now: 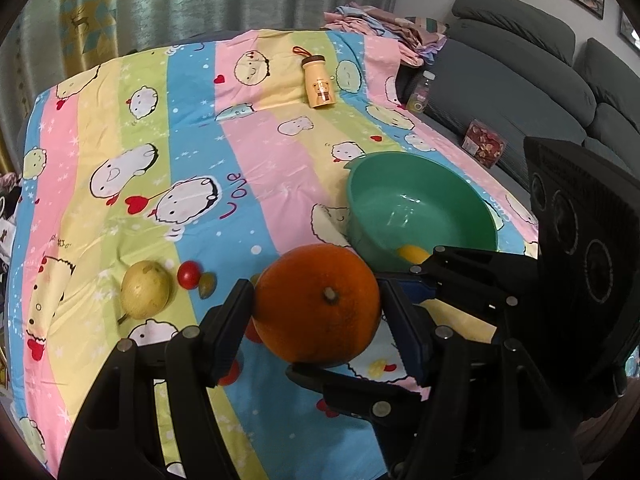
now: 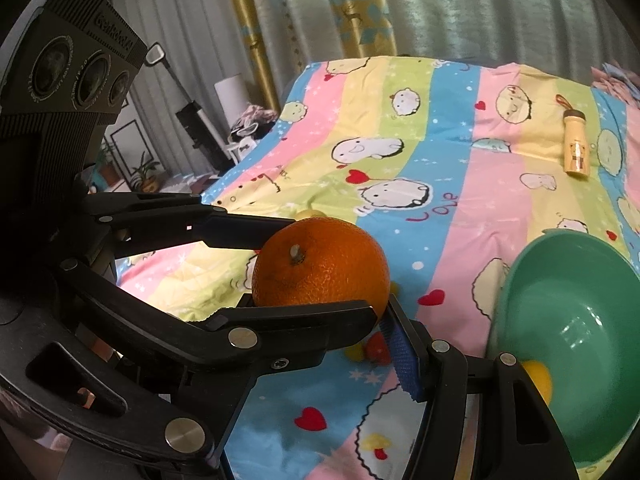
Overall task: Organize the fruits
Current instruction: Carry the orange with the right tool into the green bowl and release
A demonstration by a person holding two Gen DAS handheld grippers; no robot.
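An orange [image 1: 316, 304] is held above the striped cartoon cloth. My left gripper [image 1: 316, 312] is shut on the orange, its fingers on both sides. In the right wrist view the orange [image 2: 320, 268] sits between the left gripper's fingers [image 2: 248, 232], seen from the side. My right gripper [image 2: 320, 344] is spread wide; its fingers lie below and beside the orange, and touch cannot be told. A green bowl [image 1: 420, 208] holds a yellow fruit [image 1: 414, 254]; the bowl also shows in the right wrist view [image 2: 568, 320]. A pear [image 1: 145, 290], a cherry tomato [image 1: 188, 275] and a small greenish fruit [image 1: 208, 284] lie on the cloth.
A yellow bottle [image 1: 318, 84] lies on the cloth at the back. A grey sofa [image 1: 520, 80] with a red box [image 1: 482, 142] and a jar [image 1: 420, 94] stands to the right. Curtains hang behind. Small red and yellow fruits [image 2: 372, 350] lie under the orange.
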